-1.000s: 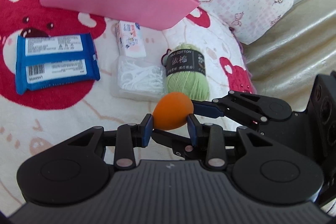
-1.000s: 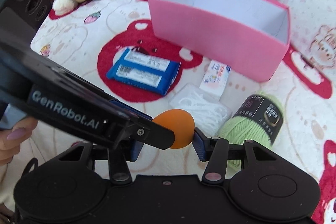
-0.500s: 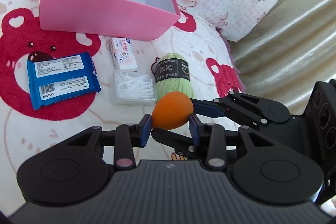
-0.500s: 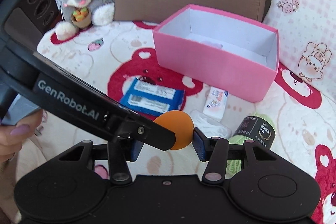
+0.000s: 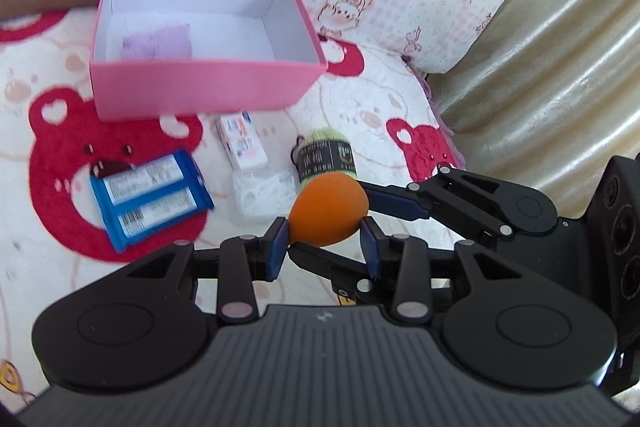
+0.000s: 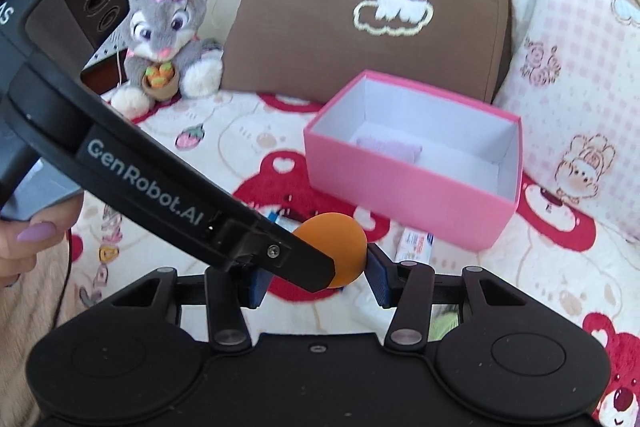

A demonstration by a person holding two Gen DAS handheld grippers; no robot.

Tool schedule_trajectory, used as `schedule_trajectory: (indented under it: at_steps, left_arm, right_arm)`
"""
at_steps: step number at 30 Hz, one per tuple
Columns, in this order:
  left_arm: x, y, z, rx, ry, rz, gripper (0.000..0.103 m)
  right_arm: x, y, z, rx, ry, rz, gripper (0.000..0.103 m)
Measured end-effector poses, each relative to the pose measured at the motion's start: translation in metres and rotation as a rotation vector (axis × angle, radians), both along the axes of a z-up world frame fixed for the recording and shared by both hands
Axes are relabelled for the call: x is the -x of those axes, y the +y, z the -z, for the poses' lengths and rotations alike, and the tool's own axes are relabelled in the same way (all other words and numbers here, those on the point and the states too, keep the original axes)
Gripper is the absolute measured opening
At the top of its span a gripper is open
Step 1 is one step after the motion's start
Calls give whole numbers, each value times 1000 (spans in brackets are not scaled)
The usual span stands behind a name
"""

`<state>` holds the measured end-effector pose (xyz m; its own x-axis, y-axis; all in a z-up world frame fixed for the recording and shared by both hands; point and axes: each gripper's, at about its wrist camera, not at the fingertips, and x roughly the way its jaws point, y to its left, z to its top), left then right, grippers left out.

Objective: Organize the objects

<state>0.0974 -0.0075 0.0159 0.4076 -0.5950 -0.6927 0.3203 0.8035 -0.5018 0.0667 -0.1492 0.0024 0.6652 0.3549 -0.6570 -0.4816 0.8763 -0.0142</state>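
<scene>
An orange egg-shaped sponge point(image 5: 328, 209) is held in the air between both grippers. My left gripper point(image 5: 324, 247) is shut on its lower part. My right gripper point(image 6: 316, 277) is shut on the same sponge point(image 6: 336, 247), and its fingers cross in from the right in the left wrist view. The pink box point(image 5: 208, 85) stands open ahead on the bed, with a pale purple item point(image 5: 158, 43) inside; it also shows in the right wrist view point(image 6: 404, 195). On the blanket lie a blue packet point(image 5: 150, 201), a small white box point(image 5: 242, 141), a clear floss-pick case point(image 5: 262, 193) and green yarn point(image 5: 326, 157).
A brown cushion point(image 6: 360, 27) and a pink checked pillow point(image 6: 580, 99) stand behind the box. A grey plush rabbit point(image 6: 164, 35) sits at the back left. The bed's edge and a beige cover point(image 5: 540, 67) lie to the right.
Both grippers have risen together with the orange sponge, so the blanket objects look smaller and the inside of the pink box now shows.
</scene>
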Motion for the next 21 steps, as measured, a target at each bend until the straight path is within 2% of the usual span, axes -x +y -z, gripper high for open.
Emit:
schedule_trajectory:
  at_steps: [12, 15, 21]
  left_arm:
    - [-40, 10, -39, -55, -43, -33, 37]
    - [-52, 15, -46, -41, -37, -60, 41]
    - [-78, 22, -56, -36, -65, -119, 41]
  right_arm:
    - [-45, 9, -27, -78, -8, 27, 54]
    - [-57, 11, -35, -96, -18, 28, 54]
    - [-87, 13, -46, -119, -35, 35, 53]
